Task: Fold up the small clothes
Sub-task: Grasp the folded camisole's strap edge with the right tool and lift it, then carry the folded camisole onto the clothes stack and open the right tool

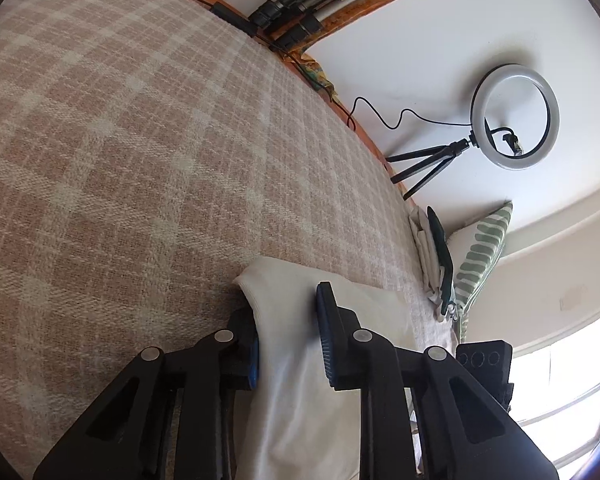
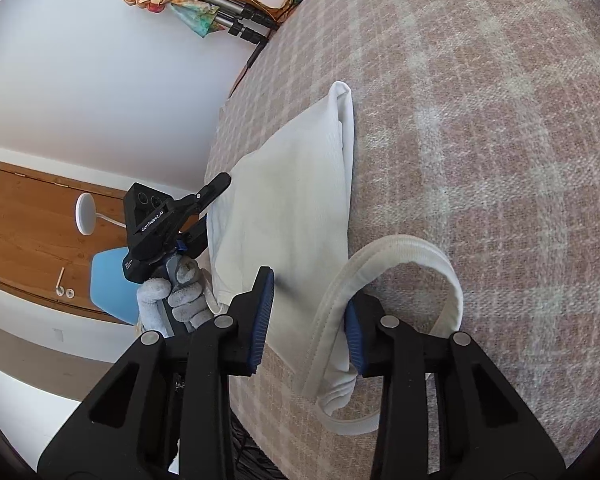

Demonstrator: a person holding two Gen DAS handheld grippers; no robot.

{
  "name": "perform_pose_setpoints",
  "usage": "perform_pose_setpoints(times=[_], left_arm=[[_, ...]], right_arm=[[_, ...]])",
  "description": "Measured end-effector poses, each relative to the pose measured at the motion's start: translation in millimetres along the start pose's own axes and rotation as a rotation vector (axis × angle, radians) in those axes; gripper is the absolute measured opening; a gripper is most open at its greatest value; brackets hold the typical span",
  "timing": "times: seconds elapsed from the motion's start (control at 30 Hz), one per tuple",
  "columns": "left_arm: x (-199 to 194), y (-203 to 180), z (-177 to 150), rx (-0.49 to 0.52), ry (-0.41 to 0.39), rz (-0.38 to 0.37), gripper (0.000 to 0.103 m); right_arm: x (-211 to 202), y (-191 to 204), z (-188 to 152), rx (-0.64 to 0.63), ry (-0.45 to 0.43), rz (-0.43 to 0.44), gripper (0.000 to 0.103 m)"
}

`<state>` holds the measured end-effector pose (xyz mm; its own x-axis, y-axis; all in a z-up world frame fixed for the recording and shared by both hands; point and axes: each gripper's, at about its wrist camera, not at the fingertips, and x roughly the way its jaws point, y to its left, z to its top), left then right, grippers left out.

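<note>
White garment (image 2: pixel 288 184) lies partly folded on the plaid bedcover (image 2: pixel 500 160). Right gripper (image 2: pixel 310 320): fingers spread, straddling the garment's ribbed strap (image 2: pixel 412 248). Left gripper (image 1: pixel 288 336): fingers spread around the cloth edge. Ring light (image 1: pixel 514 116) stands nearby.

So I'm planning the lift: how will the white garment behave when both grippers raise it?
Probably floppy: the white garment already curls into a loose strap loop beside the right gripper. Likely light, being thin knit draped over the blanket. It may sag between the fingers of the left gripper.
</note>
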<state>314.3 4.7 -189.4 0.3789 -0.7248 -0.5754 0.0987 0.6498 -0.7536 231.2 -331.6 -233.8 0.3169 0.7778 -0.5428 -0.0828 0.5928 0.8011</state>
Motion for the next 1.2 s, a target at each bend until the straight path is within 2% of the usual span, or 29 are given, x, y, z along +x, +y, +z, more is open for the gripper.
perform_pose_setpoints(times=[0.07,0.13,0.2,0.3,0.4,0.6,0.8,1.2], left_arm=[[-0.2,-6.3,-2.1,0.027,-0.015,0.023,0.010],[-3.1,-16.2,-3.6,0.067,-0.037,0.050,0.009],[-7.8,-29.9,-5.7,0.125,-0.062,0.079,0.009],[-15.5,-48.5,-10.1,0.193,-0.095,0.095,0.008],[-20.8,-61.3,-14.8,0.229,-0.118,0.104,0.008],[-33.6,-82.9,-18.2,0.257,-0.155,0.070,0.008],[-35.2,-122.0,-21.2,0.310,-0.183,0.021,0.008],[19.4,-198.1,-18.1,0.412,-0.144,-0.071,0.008]], right_arm=[[5.3,1.9,-0.8,0.004,-0.003,-0.031,0.016],[7.4,7.9,-1.9,-0.014,-0.017,-0.064,0.015],[7.7,20.9,-2.7,-0.070,-0.026,-0.135,0.014],[6.4,43.8,-8.6,-0.175,-0.053,-0.240,0.013],[1.8,63.9,-14.0,-0.256,-0.077,-0.299,0.013],[-21.4,96.8,-22.8,-0.385,-0.140,-0.374,0.012],[-52.7,113.5,-20.7,-0.424,-0.198,-0.424,0.012],[-133.3,106.3,0.1,-0.485,-0.312,-0.569,0.012]])
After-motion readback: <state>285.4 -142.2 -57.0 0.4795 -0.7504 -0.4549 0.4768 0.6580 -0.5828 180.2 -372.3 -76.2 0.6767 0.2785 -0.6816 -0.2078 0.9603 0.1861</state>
